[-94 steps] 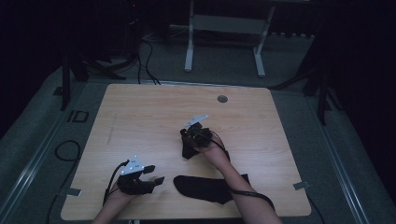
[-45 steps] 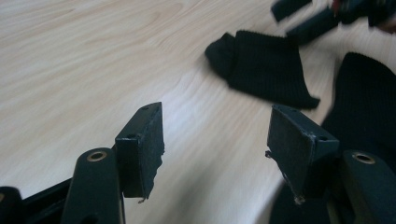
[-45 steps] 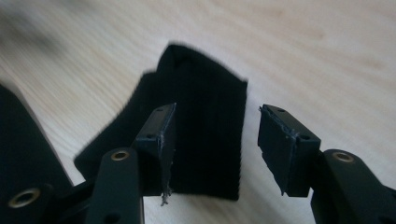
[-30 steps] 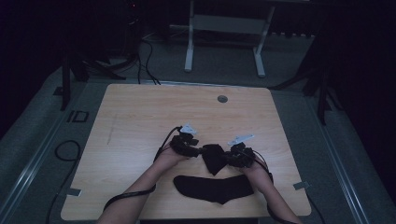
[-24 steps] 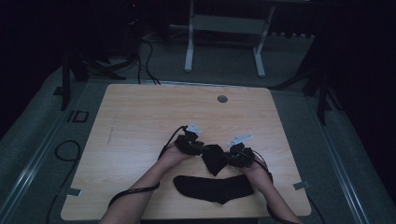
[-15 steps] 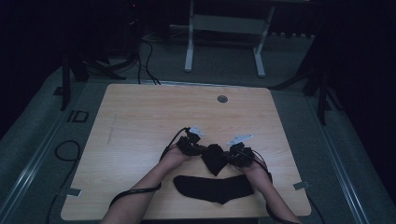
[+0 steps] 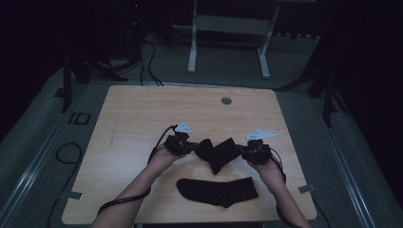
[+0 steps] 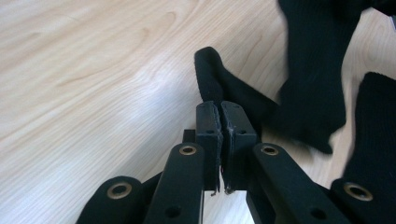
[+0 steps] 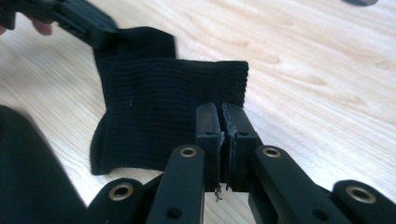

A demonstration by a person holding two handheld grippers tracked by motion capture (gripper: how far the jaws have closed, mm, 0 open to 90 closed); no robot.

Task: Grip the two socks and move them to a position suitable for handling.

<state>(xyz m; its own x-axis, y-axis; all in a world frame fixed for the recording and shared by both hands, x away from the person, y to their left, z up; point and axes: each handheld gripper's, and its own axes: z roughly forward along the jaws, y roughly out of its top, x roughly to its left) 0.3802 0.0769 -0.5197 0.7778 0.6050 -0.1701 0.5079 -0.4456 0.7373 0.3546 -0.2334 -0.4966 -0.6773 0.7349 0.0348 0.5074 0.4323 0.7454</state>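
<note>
Black socks: two. Your left gripper (image 7: 189, 147) and right gripper (image 7: 244, 151) both clamp upper sock (image 7: 217, 151), folded, hanging mid-table between them. Lower sock (image 7: 219, 191) flat, long axis left-right, near front edge of wooden table (image 7: 138, 109).

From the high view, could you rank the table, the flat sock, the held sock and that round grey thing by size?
1. Wooden table
2. Flat black sock
3. Held black sock, which is bunched, so it may really match the flat one
4. Round grey disc
</note>
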